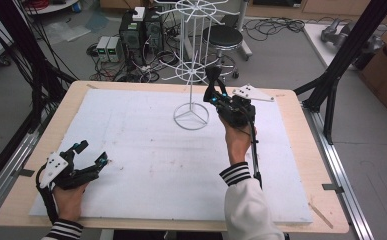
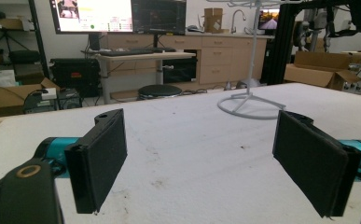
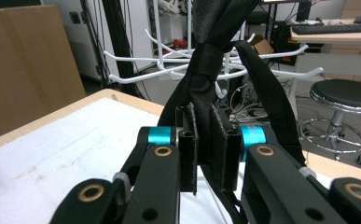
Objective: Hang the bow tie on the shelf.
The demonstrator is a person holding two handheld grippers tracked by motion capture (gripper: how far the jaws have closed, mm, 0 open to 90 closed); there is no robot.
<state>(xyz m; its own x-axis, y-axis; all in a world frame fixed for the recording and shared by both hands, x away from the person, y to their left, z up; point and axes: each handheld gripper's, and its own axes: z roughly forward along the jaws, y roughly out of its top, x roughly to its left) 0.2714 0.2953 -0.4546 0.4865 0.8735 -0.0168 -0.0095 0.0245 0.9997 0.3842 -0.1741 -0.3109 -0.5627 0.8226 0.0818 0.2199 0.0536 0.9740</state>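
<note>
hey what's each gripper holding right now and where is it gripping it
The right gripper is shut on a black fabric strap, pinching it just below its knot. The left gripper is open and holds nothing.

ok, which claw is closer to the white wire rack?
Right. The right claw, shut on a black strap, is up beside the white wire rack; the left claw sits open at the table's near-left corner.

overhead and both gripper cameras share the white rack.
</note>
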